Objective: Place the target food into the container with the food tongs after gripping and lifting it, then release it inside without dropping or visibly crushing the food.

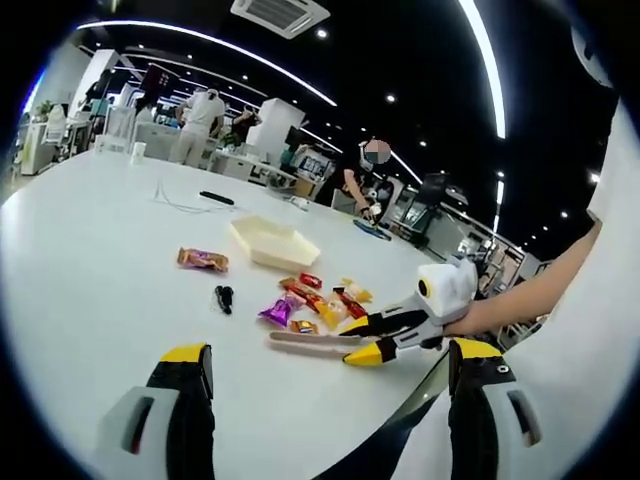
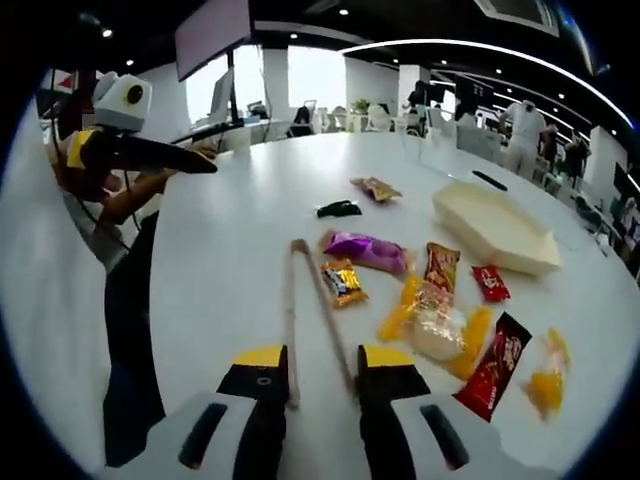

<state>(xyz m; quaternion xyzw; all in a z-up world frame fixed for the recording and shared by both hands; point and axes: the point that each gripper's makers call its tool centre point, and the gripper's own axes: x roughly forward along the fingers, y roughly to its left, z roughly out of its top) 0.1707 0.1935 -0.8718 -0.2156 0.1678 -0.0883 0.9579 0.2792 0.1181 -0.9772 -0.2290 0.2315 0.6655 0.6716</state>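
1. White table in an open office.
2. My right gripper clamps the food tongs, beside the snack packets.
3. My left gripper is spread, empty.
4. The container sits beyond the packets.

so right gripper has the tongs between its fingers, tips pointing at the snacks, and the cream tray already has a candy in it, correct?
Not quite. The cream tray is empty in the right gripper view; the snacks all lie on the white table beside it. The rest holds: the right gripper has the tongs between its fingers, tips toward the snacks.
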